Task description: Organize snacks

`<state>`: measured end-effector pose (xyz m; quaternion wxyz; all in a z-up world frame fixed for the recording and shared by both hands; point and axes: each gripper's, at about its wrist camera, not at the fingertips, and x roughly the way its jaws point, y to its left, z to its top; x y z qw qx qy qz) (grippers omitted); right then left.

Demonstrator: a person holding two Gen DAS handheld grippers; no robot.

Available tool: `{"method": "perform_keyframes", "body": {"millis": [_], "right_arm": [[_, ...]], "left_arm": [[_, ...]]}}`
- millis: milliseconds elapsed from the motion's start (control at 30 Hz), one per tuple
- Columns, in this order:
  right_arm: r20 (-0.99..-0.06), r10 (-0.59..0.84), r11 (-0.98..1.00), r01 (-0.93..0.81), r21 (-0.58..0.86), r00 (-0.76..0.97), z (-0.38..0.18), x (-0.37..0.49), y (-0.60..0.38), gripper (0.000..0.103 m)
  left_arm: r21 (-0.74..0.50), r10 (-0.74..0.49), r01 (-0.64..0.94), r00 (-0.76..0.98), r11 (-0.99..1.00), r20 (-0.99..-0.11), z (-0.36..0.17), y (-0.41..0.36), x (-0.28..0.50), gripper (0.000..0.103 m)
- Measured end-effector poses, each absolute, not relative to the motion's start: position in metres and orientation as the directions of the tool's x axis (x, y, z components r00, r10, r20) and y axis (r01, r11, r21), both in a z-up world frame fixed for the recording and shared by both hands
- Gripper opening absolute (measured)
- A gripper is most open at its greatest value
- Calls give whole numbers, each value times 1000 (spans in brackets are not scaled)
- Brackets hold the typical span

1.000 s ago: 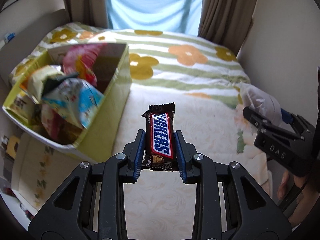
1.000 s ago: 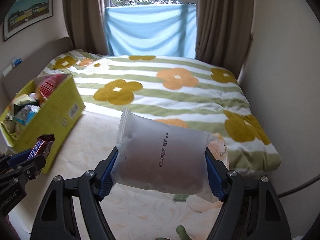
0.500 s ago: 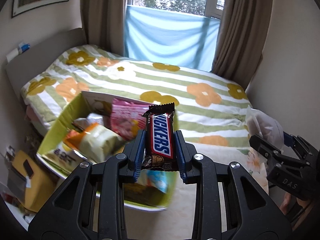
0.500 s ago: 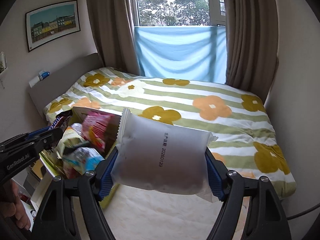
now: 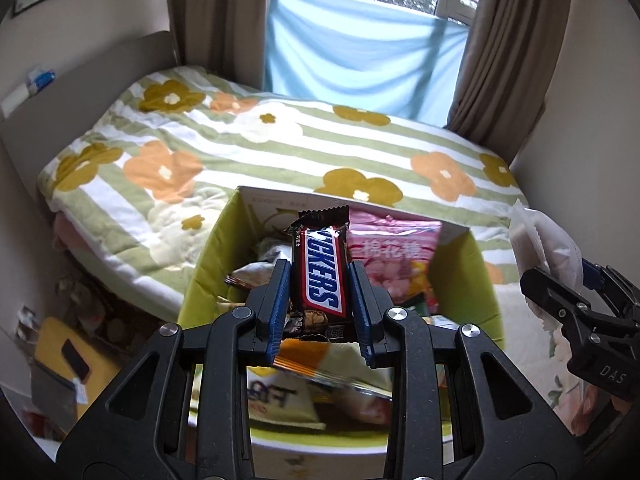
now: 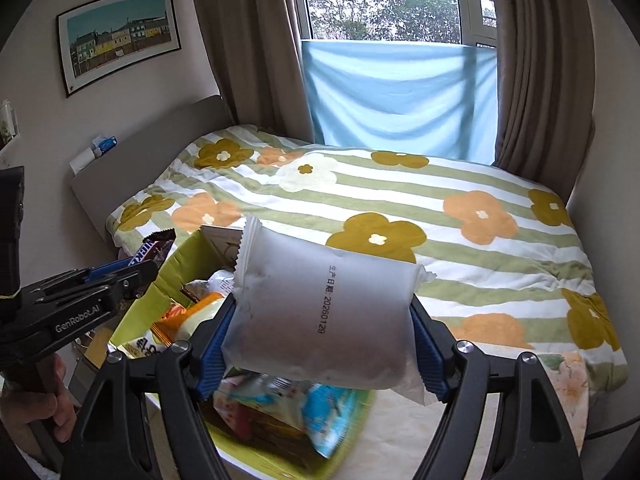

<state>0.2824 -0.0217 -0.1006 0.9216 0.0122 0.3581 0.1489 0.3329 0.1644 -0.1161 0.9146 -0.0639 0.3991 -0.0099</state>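
My left gripper (image 5: 319,280) is shut on a Snickers bar (image 5: 321,270), held upright over the open green snack box (image 5: 206,268). The box holds several packets, among them a pink marshmallow bag (image 5: 394,258). In the right wrist view my right gripper (image 6: 320,316) is shut on a white pillow-shaped snack packet (image 6: 320,312) with a printed date, above the same green box (image 6: 168,276). The left gripper (image 6: 132,270) with the Snickers bar (image 6: 154,250) shows at the left there. The right gripper (image 5: 560,292) with the white packet (image 5: 548,248) shows at the right edge of the left wrist view.
The box sits at the near end of a bed with a striped flower-print quilt (image 6: 400,208). A grey headboard (image 6: 132,168) runs along the left, with a window and brown curtains (image 6: 540,60) behind. Clutter and a yellow item (image 5: 68,356) lie on the floor at the left. A hand (image 6: 36,400) grips the left tool.
Both grippers have swung left and risen, keeping their snacks. The green box has come from the left edge to right under them, and the window has come into view.
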Motion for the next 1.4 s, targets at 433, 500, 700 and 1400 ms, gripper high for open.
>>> {"method": "perform_keyframes", "body": {"millis": [433, 500, 700, 1400], "right_arm": [[-733, 183, 982, -153, 109, 655, -121, 297, -8, 74], [-741, 178, 983, -149, 107, 648, -124, 299, -11, 74], [-763, 197, 980, -146, 136, 616, -134, 305, -16, 74], [-713, 225, 971, -213, 108, 665, -121, 286, -3, 102]], "left_arm": [[-77, -123, 105, 566, 992, -815, -154, 171, 396, 97], [-75, -124, 106, 590, 991, -798, -153, 171, 389, 103], [-24, -68, 84, 581, 996, -811, -152, 171, 375, 103], [-59, -68, 35, 583, 998, -810, -143, 191, 334, 103]]}}
